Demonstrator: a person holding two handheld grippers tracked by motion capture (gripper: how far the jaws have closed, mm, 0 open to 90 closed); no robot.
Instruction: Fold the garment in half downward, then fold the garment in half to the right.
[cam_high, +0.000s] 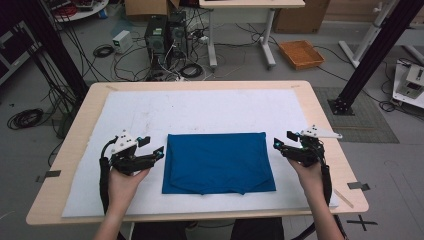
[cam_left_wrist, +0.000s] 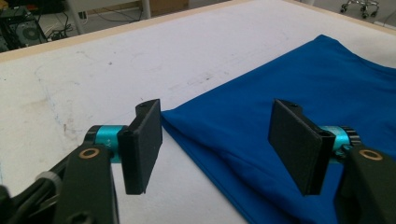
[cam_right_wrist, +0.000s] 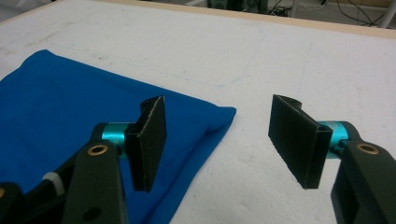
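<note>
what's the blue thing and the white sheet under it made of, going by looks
Blue cloth: looks like a soft, matte knit fabric, perhaps jersey; it lies folded flat with rounded fold edges and faint creases. White sheet: seems a thin felt or foam mat, matte and slightly grainy, with scuffs and faint pen marks; which one is unclear.

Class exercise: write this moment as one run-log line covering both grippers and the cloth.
left gripper: open, beside cloth, nothing held | right gripper: open, beside cloth, nothing held | blue cloth: folded, flat on white mat
</note>
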